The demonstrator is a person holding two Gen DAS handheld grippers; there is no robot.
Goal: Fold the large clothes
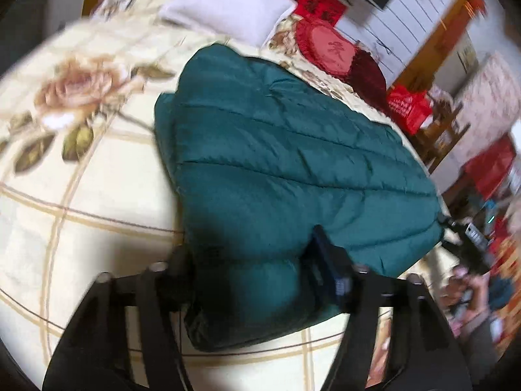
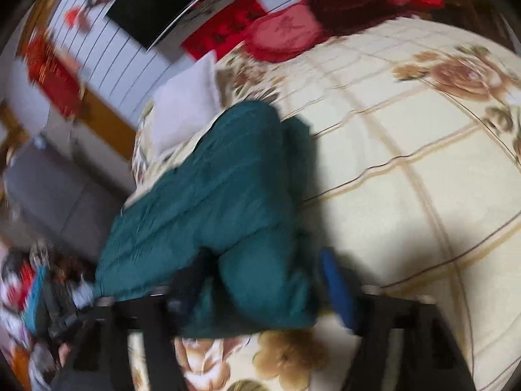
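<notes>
On bed (image 1: 81,195), floral cream cover: teal quilted puffer coat (image 1: 293,150) lies folded-ish, pillow (image 1: 228,9) beyond it. L hand-held gripper (image 1: 247,280) straddles near bulging edge, jaws wide; pads look touching fabric but grip unclear. R hand-held gripper (image 2: 260,280) same at its end. Step prob: mid-fold, re-grip. Next: clamp both ends, lift together, fold over evenly.

Jacket (image 1: 276,150): quilted, puffy teal cloth, faint sheen. Bedspread (image 1: 81,195): smooth matt printed cloth. Pillow (image 1: 228,6): matt cloth.
</notes>
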